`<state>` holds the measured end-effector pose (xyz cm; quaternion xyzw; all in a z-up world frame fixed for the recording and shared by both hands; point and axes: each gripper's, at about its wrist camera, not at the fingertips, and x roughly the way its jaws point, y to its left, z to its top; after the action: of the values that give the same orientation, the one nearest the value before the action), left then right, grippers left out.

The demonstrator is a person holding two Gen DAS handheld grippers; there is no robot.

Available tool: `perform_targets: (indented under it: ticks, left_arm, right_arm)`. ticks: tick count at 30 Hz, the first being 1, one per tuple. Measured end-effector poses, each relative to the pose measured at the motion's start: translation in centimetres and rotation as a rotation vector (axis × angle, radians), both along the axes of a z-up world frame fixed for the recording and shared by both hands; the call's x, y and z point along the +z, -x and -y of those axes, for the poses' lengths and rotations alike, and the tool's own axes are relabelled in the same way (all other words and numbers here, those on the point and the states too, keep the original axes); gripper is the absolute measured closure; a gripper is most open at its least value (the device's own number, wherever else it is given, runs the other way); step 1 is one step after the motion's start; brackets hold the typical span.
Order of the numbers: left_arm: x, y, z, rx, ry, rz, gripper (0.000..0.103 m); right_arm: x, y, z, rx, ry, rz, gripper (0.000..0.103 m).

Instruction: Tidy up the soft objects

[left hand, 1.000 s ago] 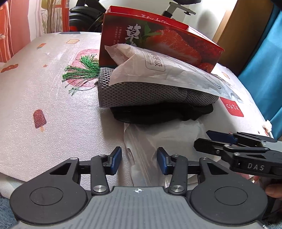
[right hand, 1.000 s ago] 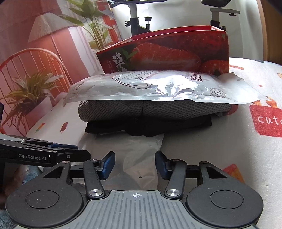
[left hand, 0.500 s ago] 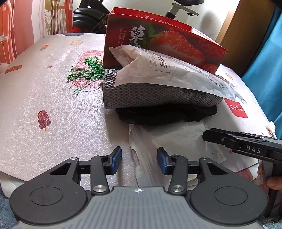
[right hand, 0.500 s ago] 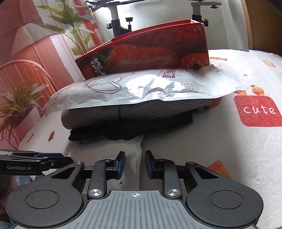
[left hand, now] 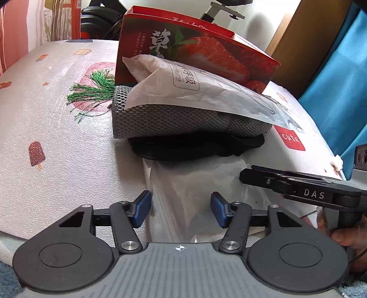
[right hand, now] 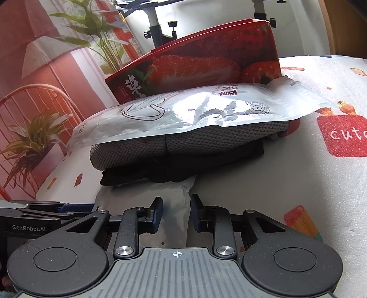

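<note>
- Left wrist: my left gripper (left hand: 181, 209) is opening its 2 jaws astride the flat translucent white plastic bag (left hand: 195, 183), whose long axis runs ahead under the stack.
- Right wrist: my right gripper (right hand: 176, 212) is opening slightly, jaws narrow, bag (right hand: 174, 206) edge between, apparently unpinched.

A blue curtain (left hand: 339, 75) hangs beside a wooden panel (left hand: 305, 39); daylight brightens the white wall (left hand: 259, 13).
</note>
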<state>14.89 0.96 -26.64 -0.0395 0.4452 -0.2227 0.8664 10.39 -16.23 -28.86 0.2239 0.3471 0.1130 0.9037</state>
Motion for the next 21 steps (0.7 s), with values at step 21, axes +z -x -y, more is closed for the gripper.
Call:
perform_targets:
  ticks: [21]
  left_arm:
    - [0.0, -0.3, -0.2, -0.015, 0.033, -0.043, 0.06]
  right_arm:
    - [0.4, 0.5, -1.8, 0.088, 0.019, -0.007, 0.076]
